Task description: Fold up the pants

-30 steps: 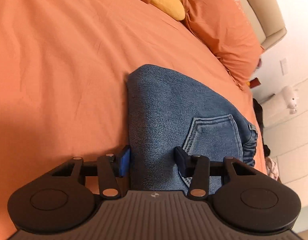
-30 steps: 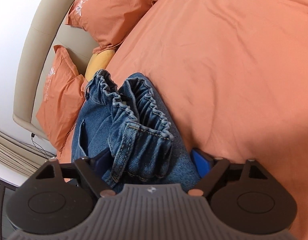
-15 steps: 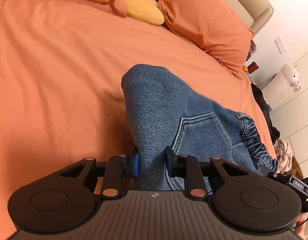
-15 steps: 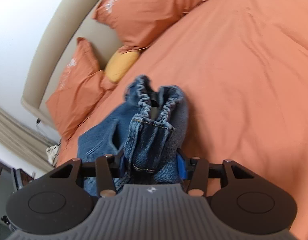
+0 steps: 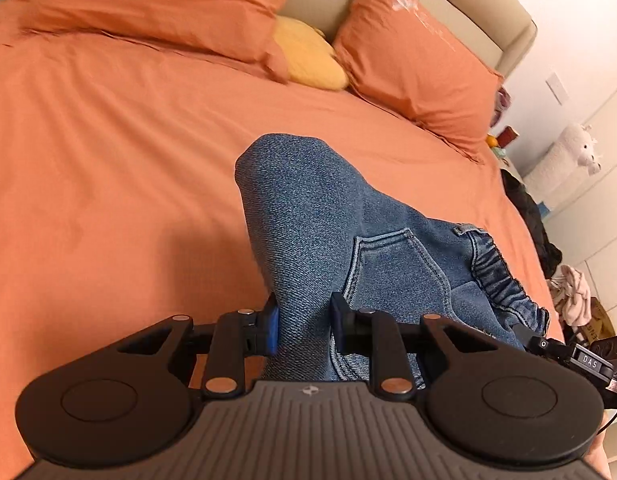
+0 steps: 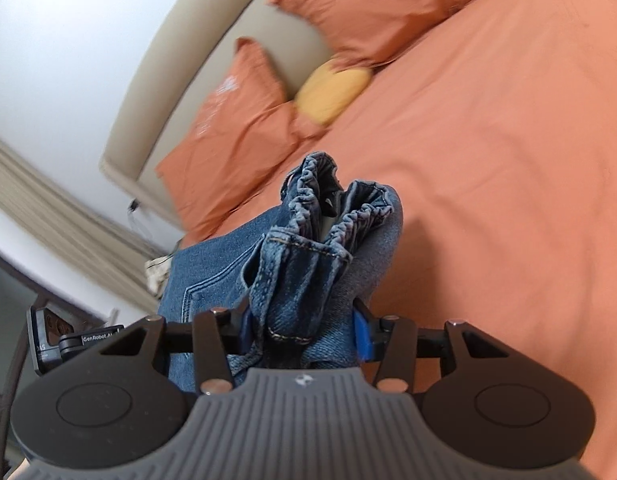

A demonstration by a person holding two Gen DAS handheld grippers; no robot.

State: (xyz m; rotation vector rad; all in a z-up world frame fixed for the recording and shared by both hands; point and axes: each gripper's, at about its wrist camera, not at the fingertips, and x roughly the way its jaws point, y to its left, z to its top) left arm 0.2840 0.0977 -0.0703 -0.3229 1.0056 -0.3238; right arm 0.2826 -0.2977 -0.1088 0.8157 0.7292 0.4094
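L claw (image 5: 302, 326) clamped on jeans (image 5: 328, 216)

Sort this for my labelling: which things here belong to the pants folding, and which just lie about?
In the job: blue denim pants, left claw, right claw, each shut on them.
Lying about: orange pillows, yellow cushion, white plush llama.

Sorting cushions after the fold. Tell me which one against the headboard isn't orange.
The small yellow cushion, wedged between the two large orange pillows at the headboard. It alone is yellow, and much smaller than they are.
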